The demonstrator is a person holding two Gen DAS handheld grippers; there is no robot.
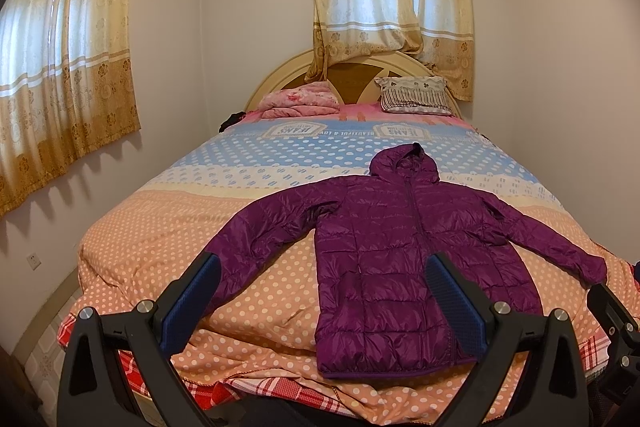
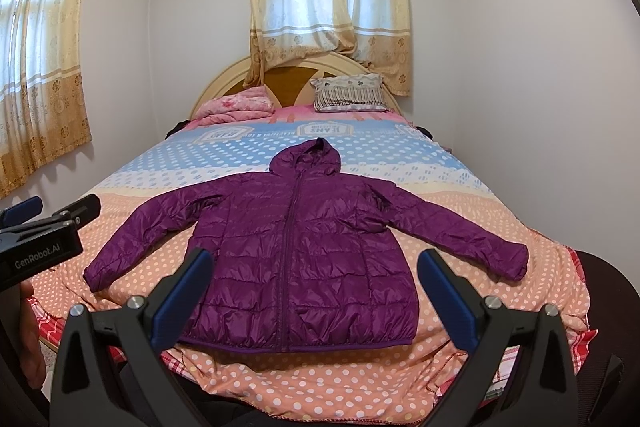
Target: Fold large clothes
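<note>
A purple hooded puffer jacket (image 1: 384, 251) lies flat and zipped on the bed, hood toward the headboard, both sleeves spread out. It also shows in the right wrist view (image 2: 296, 251). My left gripper (image 1: 324, 283) is open and empty, held above the foot of the bed, before the jacket's left side. My right gripper (image 2: 316, 279) is open and empty, centred before the jacket's hem. The left gripper also shows at the left edge of the right wrist view (image 2: 44, 215). Part of the right gripper shows at the right edge of the left wrist view (image 1: 612, 311).
The bed (image 1: 168, 227) has a polka-dot cover in orange, cream and blue. A pink folded blanket (image 1: 300, 99) and a patterned pillow (image 1: 416, 95) lie by the headboard (image 1: 352, 75). Curtained windows are on the left and back walls. A dark chair (image 2: 600, 287) stands at the right.
</note>
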